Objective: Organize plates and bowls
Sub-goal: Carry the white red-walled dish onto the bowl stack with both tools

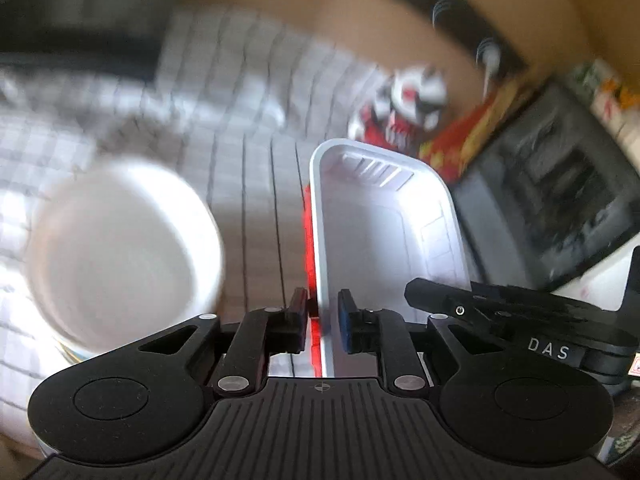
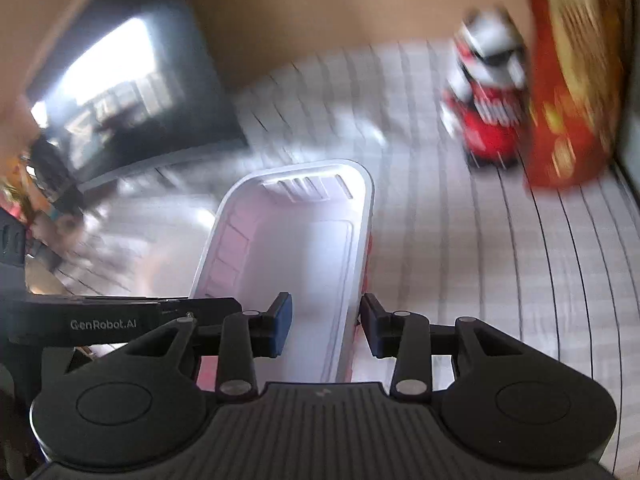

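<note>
- The left gripper (image 1: 323, 320) pinches the left long wall of a white rectangular tray (image 1: 384, 220), its jaws drawn narrow on the rim
- The right gripper (image 2: 326, 326) clamps the opposite long wall of the same tray (image 2: 296, 240), one pad inside, one outside
- The tray hangs between both grippers above the checked tablecloth (image 2: 500, 248)
- A white bowl (image 1: 120, 248) sits left of the tray, blurred
- A red-and-white figure (image 2: 486, 96) and a red box (image 2: 572, 80) stand behind

Black ribbed tongs (image 1: 323, 318), blue pads (image 2: 282, 322), silver rivets.
</note>
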Demonstrator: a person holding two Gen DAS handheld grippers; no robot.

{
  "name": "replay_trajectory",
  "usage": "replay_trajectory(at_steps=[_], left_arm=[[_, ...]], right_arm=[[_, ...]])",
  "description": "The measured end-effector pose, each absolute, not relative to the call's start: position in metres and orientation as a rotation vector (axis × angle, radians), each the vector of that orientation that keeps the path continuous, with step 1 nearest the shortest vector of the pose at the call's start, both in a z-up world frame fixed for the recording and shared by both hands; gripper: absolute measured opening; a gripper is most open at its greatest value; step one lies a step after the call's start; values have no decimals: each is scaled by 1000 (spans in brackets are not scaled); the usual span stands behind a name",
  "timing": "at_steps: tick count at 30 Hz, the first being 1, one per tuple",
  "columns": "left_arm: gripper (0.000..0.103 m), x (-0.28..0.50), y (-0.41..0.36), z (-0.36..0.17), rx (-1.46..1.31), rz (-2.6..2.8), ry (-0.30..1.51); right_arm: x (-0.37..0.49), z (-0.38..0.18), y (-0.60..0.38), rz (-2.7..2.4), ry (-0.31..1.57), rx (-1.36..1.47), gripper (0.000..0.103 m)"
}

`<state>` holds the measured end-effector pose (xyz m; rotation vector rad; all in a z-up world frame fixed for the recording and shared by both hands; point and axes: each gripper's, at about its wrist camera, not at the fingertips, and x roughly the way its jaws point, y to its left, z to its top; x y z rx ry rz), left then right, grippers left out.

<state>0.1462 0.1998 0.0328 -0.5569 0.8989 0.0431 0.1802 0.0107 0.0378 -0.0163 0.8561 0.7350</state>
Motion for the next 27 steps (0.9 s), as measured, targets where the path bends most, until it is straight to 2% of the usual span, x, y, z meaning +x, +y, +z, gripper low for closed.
replay_trajectory(at_steps=[4,7,16,27], left_arm=[[19,136,250,59,-622,85,896],[19,128,287,64,-659,122,895],[19,132,349,8,-702,171,1000],[20,129,366,-1,-696,117,965]], right_arm=[[186,55,56,803,867,15,39],[185,47,90,830,885,17,39],[186,-24,149,786,1027,45,39],[199,-16,141,740,980,47,39]])
